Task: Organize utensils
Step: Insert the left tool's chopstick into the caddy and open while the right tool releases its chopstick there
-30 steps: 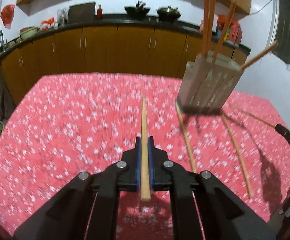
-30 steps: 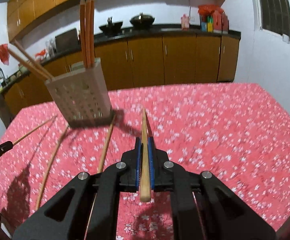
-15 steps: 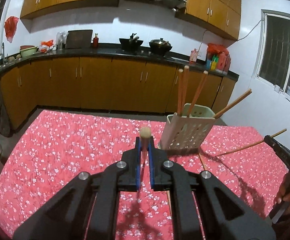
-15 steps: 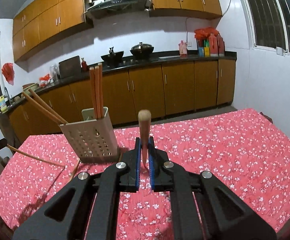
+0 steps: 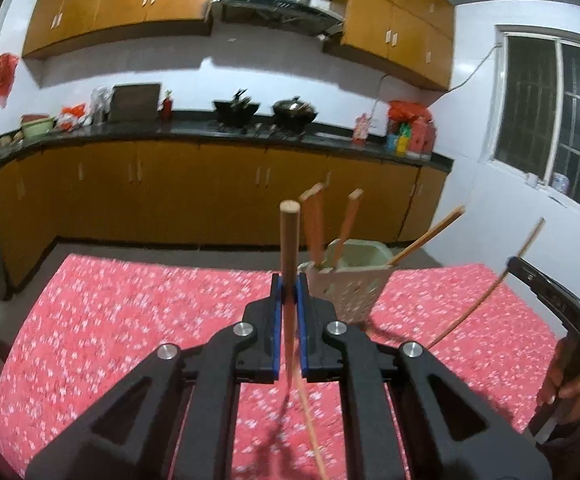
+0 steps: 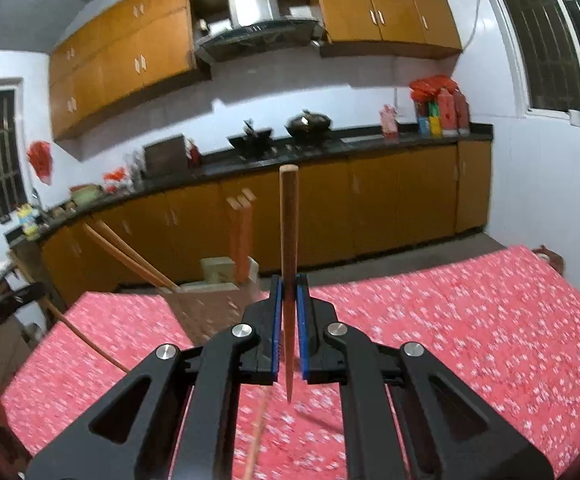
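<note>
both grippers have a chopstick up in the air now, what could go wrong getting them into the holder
1. The holder already has chopsticks leaning out at angles; an incoming one could knock them or tip the holder.
2. Each gripper pinches its chopstick at one narrow spot, so it may pivot or slip on contact.
3. The left gripper and right gripper head for one small opening and may collide.

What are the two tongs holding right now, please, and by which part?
Each tongs holds one chopstick: left tongs and right tongs both clamp toward the thin end, thick end up.
</note>
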Available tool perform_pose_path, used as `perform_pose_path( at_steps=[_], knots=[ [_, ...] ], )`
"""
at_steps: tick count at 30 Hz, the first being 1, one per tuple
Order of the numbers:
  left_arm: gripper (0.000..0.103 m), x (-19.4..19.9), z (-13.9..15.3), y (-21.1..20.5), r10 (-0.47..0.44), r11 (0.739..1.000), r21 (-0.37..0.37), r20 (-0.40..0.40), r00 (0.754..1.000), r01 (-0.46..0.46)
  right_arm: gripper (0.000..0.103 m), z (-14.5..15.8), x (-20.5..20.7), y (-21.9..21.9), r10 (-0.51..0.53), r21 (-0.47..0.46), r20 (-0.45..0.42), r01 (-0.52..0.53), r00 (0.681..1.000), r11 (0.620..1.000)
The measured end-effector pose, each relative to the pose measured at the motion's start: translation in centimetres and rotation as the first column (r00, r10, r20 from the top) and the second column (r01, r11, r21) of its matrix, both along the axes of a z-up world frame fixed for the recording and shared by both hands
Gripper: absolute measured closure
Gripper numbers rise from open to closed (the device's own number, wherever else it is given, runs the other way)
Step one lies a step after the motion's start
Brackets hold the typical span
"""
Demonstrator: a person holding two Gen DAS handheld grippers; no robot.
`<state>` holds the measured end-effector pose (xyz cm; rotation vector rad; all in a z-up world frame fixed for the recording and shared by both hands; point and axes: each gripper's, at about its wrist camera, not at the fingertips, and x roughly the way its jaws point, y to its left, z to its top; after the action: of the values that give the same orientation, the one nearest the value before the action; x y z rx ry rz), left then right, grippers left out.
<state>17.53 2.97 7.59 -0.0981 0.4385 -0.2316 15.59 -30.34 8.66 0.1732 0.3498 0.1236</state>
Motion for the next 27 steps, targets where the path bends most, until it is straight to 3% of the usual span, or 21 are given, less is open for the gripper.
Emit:
perform_pose_path(
  at_steps=[8, 13, 19, 27],
  knots=[
    [0.095, 0.6, 5.0, -3.4, -0.049, 0.998, -0.024, 0.139, 0.989, 0.053, 0.095, 5.8, -0.1, 1.8, 0.073, 0.074, 0.18, -0.088, 0.981, 0.993],
    [0.095, 2.2, 7.4, -4.8, -0.018, 0.997, -0.069, 0.215, 0.976, 0.034, 0.095, 7.7, 1.4, 3.1, 0.058, 0.073, 0.273, -0.08, 0.96, 0.994],
    [0.095, 4.6, 8.9, -5.7, 0.061, 0.993, -0.11, 0.283, 0.957, -0.031, 0.095, 7.6, 3.9, 4.4, 0.037, 0.042, 0.301, -0.052, 0.953, 0.998],
    [0.095, 7.3, 6.2, -6.4, 0.083, 0.994, -0.083, 0.256, 0.963, -0.064, 0.095, 5.2, 6.8, 5.6, 0.025, 0.018, 0.258, -0.03, 0.966, 0.999]
  ],
)
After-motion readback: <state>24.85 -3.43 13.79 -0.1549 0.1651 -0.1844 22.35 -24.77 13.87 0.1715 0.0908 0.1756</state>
